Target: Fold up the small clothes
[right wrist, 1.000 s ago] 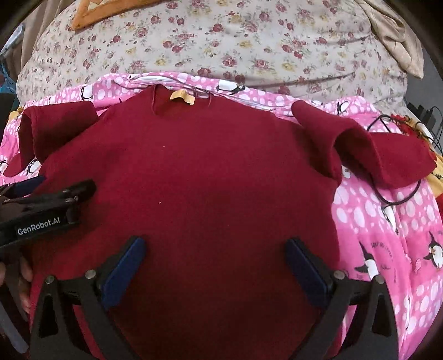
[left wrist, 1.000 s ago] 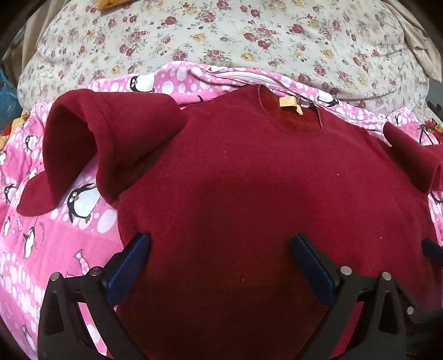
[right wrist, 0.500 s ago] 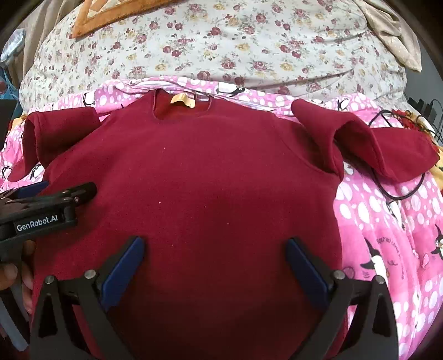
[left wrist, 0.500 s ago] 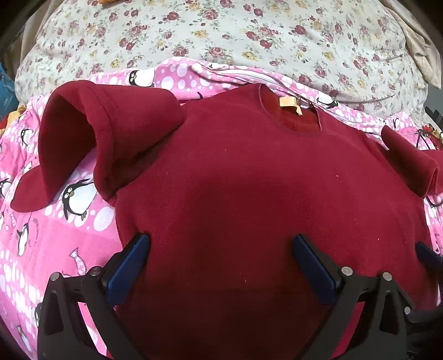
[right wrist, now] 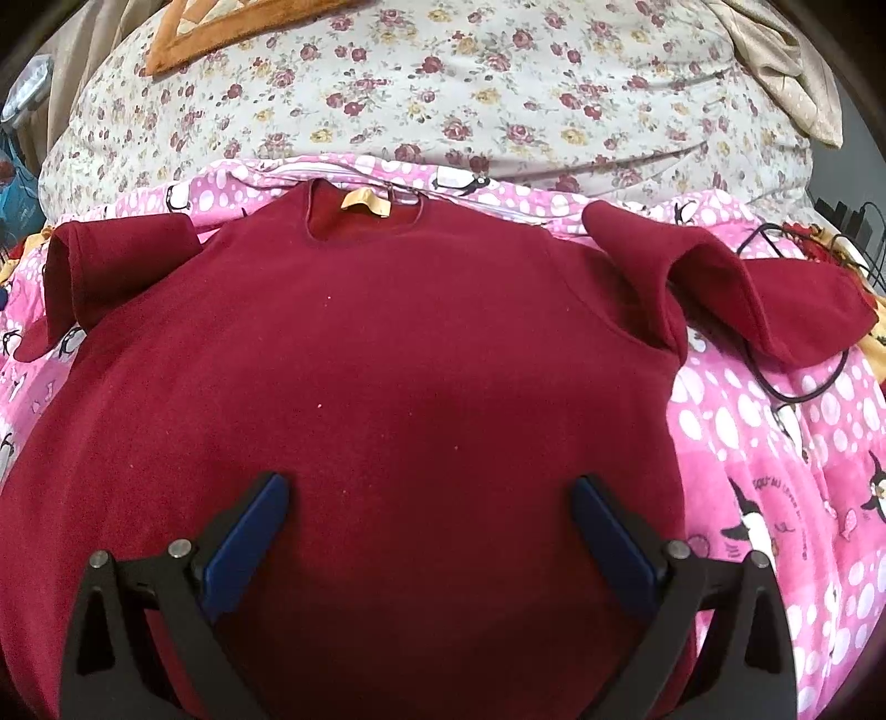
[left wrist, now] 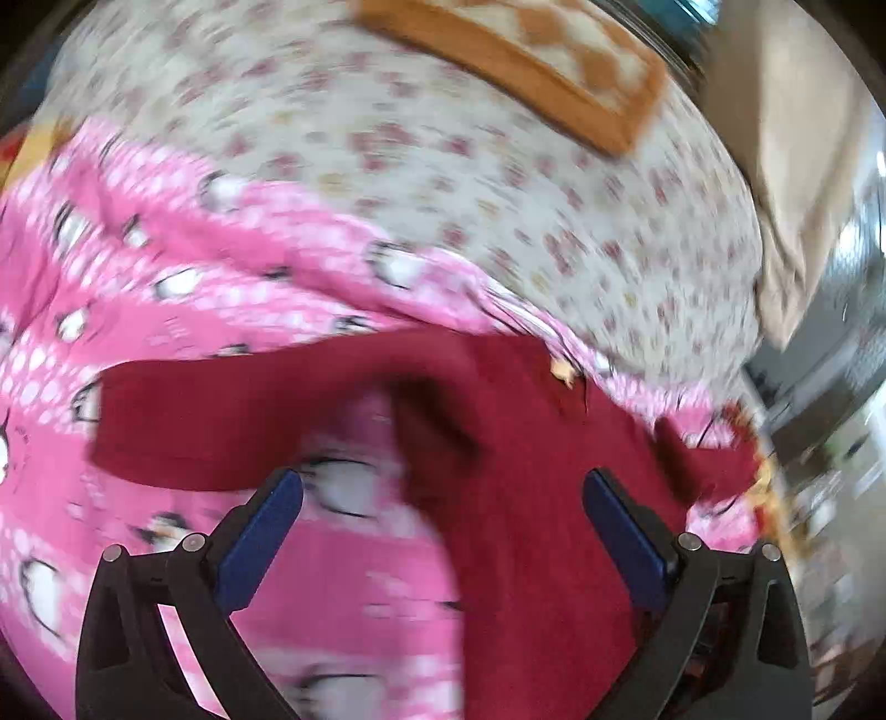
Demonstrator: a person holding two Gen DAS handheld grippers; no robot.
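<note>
On pink penguin blanket [right wrist: 775,443], red shirt [right wrist: 387,360] lies flat, collar far, sleeves bunched. Your right gripper [right wrist: 429,531] over its near half, jaws wide, empty. Your left gripper [left wrist: 443,526], view blurred, jaws wide over left sleeve [left wrist: 221,421].

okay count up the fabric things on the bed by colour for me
Dark red: 1, the sweater
Pink with penguins: 1, the blanket
Cream floral: 1, the quilt
Orange-bordered: 1, the cloth
Beige: 1, the fabric
Total: 5
</note>
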